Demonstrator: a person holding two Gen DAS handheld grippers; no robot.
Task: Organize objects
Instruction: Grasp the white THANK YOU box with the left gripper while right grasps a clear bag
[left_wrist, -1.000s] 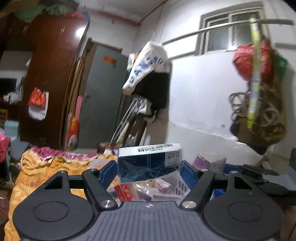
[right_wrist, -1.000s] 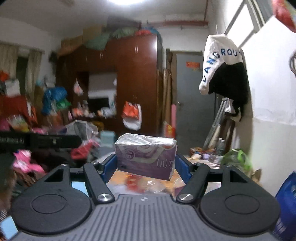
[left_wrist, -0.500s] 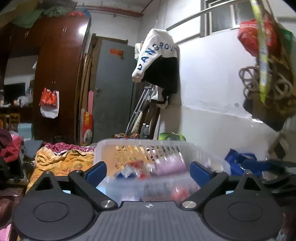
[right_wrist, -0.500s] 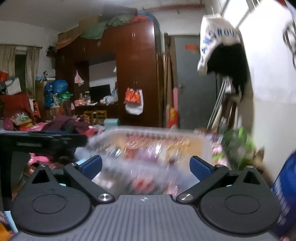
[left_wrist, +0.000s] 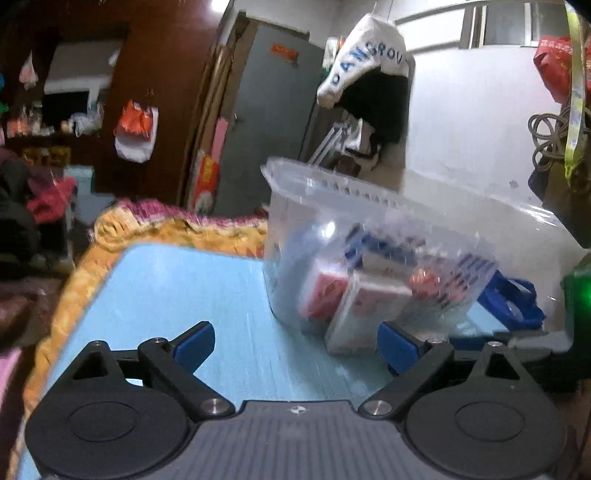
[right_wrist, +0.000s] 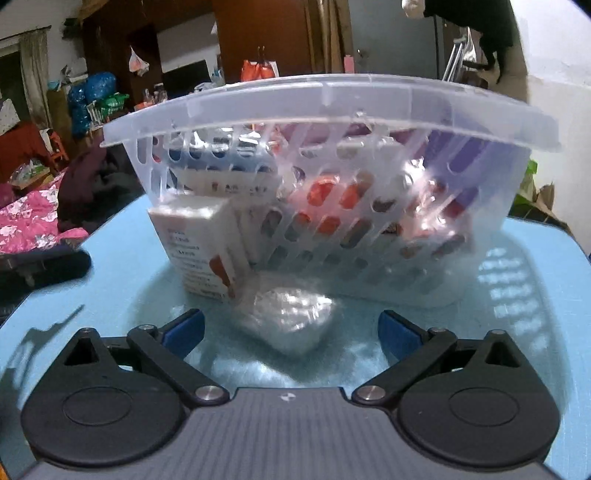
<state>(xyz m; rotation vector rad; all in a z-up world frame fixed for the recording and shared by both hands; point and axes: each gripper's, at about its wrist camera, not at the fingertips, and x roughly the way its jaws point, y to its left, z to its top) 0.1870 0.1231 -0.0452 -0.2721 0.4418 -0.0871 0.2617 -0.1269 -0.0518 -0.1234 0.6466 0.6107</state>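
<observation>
Blue table (right_wrist: 535, 280), clear basket (right_wrist: 332, 99) centred, near edge free

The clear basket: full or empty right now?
Nearly full: the clear basket shows boxes and packets stacked almost to its rim through the slotted wall.

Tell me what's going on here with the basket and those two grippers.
A person is tidying small boxes and packets into a clear plastic basket on a light blue table. The basket is already well filled. Both the left hand-held gripper and the right hand-held gripper are open and empty. A white box and a clear-wrapped packet still sit outside, just ahead of the right one.
</observation>
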